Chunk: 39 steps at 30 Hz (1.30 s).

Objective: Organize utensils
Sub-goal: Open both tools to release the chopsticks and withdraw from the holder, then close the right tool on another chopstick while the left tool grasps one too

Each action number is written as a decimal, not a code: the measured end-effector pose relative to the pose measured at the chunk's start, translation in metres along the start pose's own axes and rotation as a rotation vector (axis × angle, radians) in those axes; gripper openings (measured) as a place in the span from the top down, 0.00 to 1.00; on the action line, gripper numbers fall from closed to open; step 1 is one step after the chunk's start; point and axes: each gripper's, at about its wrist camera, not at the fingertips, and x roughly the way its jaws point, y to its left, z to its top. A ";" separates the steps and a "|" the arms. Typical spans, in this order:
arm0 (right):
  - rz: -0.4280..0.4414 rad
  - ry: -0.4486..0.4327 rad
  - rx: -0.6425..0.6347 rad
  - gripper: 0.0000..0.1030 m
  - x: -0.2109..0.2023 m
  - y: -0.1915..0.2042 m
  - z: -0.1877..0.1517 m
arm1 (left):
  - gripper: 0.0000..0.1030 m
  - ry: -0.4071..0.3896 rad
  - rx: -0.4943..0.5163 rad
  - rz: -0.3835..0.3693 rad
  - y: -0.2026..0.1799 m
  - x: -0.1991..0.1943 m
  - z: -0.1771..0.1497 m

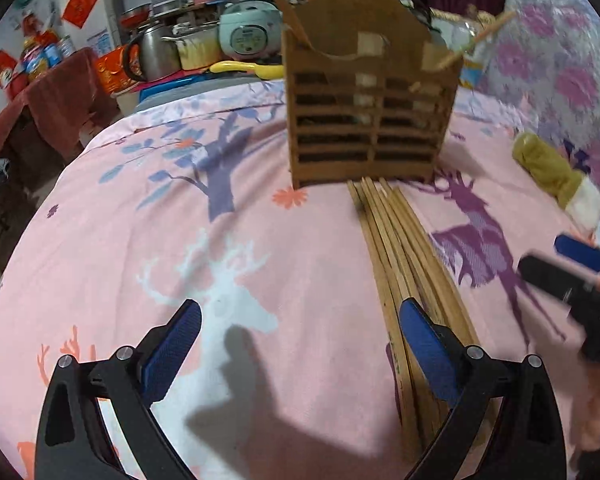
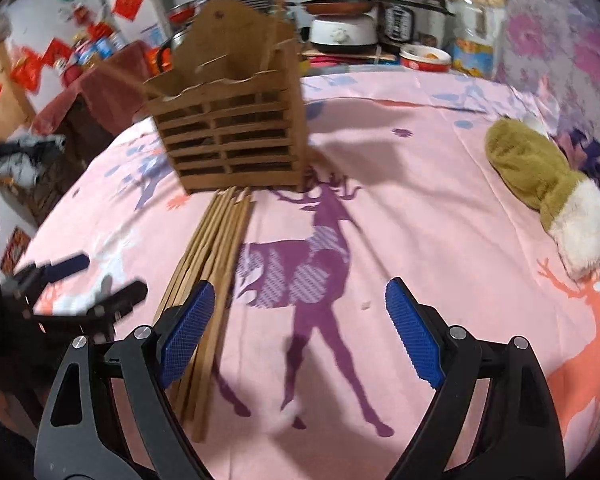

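Observation:
A brown slatted wooden utensil holder (image 1: 370, 92) stands upright on the pink deer-print cloth; it also shows in the right wrist view (image 2: 232, 128). A bundle of several wooden chopsticks (image 1: 404, 264) lies flat in front of it, tips toward the holder, also in the right wrist view (image 2: 208, 276). A few sticks stand in the holder. My left gripper (image 1: 300, 344) is open and empty, its right finger over the bundle. My right gripper (image 2: 300, 332) is open and empty, its left finger over the bundle. Each gripper shows blurred in the other's view: the right one (image 1: 580, 280) and the left one (image 2: 76, 284).
An olive and white mitten (image 2: 548, 188) lies at the right on the cloth (image 2: 440, 184). Behind the table are a rice cooker (image 1: 248, 32), a kettle (image 1: 156, 52), a pressure cooker (image 2: 412, 16), bowls and jars. A red-covered stand (image 1: 56, 96) is at the left.

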 end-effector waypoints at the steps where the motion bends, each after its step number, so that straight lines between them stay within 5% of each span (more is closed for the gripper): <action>1: 0.007 0.005 0.029 0.18 0.001 -0.006 0.001 | 0.06 0.006 0.010 -0.001 -0.002 0.002 -0.001; 9: 0.036 0.037 0.090 0.18 0.009 -0.015 0.001 | 0.04 0.018 0.084 0.064 -0.014 0.013 -0.003; 16: 0.028 0.034 0.082 0.18 0.009 -0.013 -0.001 | 0.05 0.068 -0.127 0.081 0.038 0.026 0.009; 19: 0.045 0.031 0.055 0.18 0.008 -0.007 -0.002 | 0.06 0.081 -0.208 0.009 0.052 0.026 0.010; 24: 0.060 0.026 -0.025 0.18 0.005 0.011 -0.007 | 0.06 0.053 -0.125 -0.063 0.029 0.015 0.009; 29: 0.051 0.047 -0.048 0.18 0.009 0.016 -0.009 | 0.05 0.075 -0.020 0.048 0.009 0.029 0.004; 36: 0.067 0.085 -0.069 0.19 0.018 0.021 -0.014 | 0.05 0.108 -0.197 0.104 0.055 0.037 0.009; 39: 0.066 0.100 -0.131 0.22 0.021 0.033 -0.019 | 0.05 0.108 -0.190 0.127 0.055 0.039 0.011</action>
